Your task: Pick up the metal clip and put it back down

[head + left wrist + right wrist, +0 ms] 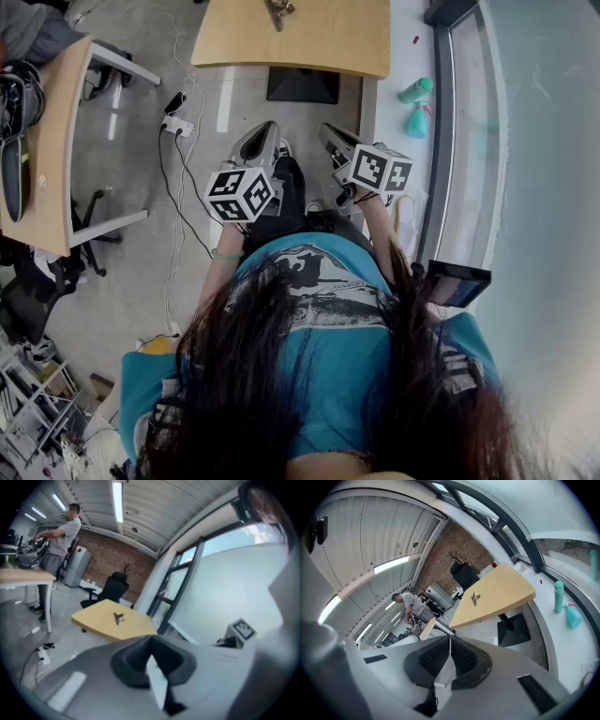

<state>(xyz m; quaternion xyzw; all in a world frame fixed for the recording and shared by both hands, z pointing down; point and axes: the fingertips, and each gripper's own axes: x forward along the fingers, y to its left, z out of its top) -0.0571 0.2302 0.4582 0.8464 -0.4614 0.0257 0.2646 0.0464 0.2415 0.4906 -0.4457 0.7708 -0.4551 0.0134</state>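
The metal clip (278, 11) lies on a light wooden table (319, 42) at the far edge of the head view, well ahead of both grippers. It also shows as a small dark clip (118, 617) in the left gripper view and as the clip (475, 597) on the table top (506, 595) in the right gripper view. The person holds my left gripper (267, 131) and right gripper (328, 133) close to the body, pointing forward over the floor. Both pairs of jaws are shut with nothing between them, seen at the left gripper (151, 654) and the right gripper (450, 649).
A black table base (302, 84) sits under the table. A teal bottle (415, 90) and spray bottle (418, 120) stand on the ledge by the window wall at right. A power strip (176, 124) with cables lies on the floor. Another desk (52, 159) stands left; a person (58, 541) stands far off.
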